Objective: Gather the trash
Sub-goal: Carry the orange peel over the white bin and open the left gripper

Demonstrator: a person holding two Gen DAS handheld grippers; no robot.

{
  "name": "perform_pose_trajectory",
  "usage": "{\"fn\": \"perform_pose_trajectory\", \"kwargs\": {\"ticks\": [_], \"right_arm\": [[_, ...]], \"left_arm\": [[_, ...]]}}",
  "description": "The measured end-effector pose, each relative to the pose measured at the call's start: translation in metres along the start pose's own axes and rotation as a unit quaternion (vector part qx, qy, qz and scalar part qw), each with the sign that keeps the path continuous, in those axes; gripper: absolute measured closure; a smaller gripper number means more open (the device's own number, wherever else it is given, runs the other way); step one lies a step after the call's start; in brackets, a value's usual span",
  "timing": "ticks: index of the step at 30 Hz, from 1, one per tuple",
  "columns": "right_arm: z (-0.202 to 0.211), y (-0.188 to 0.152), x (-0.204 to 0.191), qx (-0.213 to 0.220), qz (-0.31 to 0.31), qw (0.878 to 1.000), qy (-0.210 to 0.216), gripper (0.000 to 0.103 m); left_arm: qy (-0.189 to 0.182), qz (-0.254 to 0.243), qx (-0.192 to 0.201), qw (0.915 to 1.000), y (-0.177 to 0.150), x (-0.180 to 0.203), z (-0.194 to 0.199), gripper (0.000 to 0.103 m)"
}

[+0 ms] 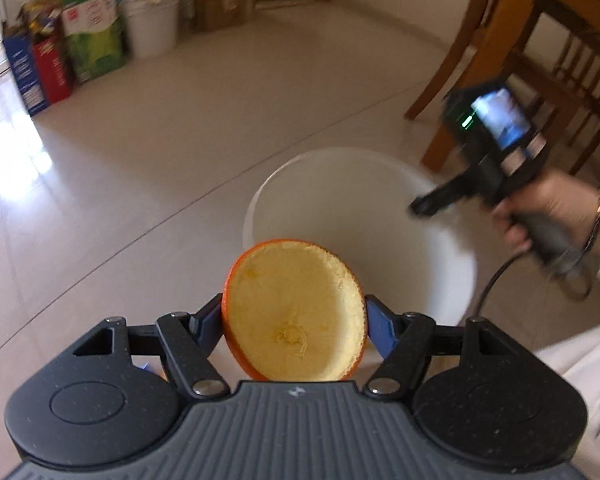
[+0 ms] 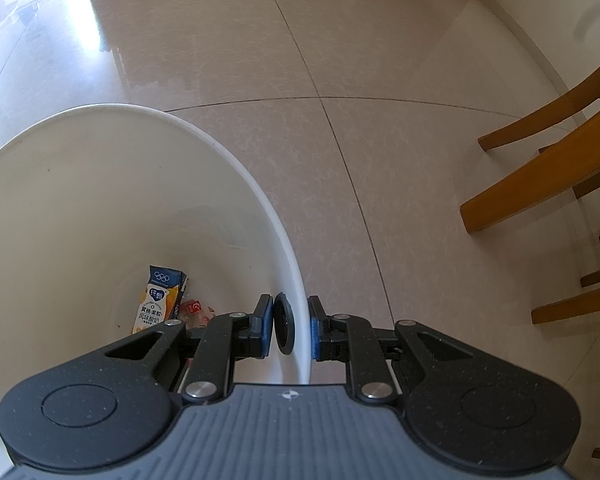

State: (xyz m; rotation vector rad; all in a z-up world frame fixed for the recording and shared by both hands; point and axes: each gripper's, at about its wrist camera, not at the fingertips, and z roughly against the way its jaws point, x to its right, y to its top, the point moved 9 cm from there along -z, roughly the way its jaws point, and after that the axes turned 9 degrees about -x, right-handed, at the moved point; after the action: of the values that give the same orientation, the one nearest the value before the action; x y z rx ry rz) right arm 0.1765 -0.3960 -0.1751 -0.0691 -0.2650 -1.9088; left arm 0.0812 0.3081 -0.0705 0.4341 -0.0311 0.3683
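An orange peel half [image 1: 294,312], pale inside facing me, is clamped between the blue pads of my left gripper [image 1: 295,322], just above the near rim of a white bucket [image 1: 340,188]. In the right wrist view my right gripper [image 2: 291,328] straddles the bucket's wall [image 2: 220,148], one finger inside against a black round fitting [image 2: 284,326] and one outside, shut on the rim. A yogurt carton [image 2: 158,300] and a red wrapper [image 2: 196,312] lie at the bucket's bottom. A hand holds the blurred right gripper [image 1: 418,208] at the bucket's right rim.
Wooden chair legs [image 1: 472,40] [image 2: 540,184] stand to the right of the bucket. Boxes and bags [image 1: 60,52] and another white pail [image 1: 152,24] line the far wall. Glossy tiled floor [image 2: 340,60] spreads to the left and ahead.
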Motion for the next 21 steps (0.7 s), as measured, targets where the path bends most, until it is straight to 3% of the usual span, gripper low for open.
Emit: {"fn": "perform_pose_trajectory", "kwargs": {"ticks": [5, 8, 21], "right_arm": [[0.0, -0.001, 0.0, 0.0, -0.001, 1.0, 0.003, 0.083], [0.0, -0.001, 0.001, -0.002, -0.002, 1.0, 0.006, 0.083], [-0.001, -0.002, 0.0, -0.003, -0.001, 1.0, 0.006, 0.083]], "left_arm": [[-0.024, -0.014, 0.01, 0.9996, 0.024, 0.033, -0.012, 0.027], [-0.02, -0.008, 0.024, 0.9995, 0.028, 0.039, -0.016, 0.008], [0.035, 0.063, 0.052, 0.9961, 0.017, -0.008, 0.007, 0.005]]}}
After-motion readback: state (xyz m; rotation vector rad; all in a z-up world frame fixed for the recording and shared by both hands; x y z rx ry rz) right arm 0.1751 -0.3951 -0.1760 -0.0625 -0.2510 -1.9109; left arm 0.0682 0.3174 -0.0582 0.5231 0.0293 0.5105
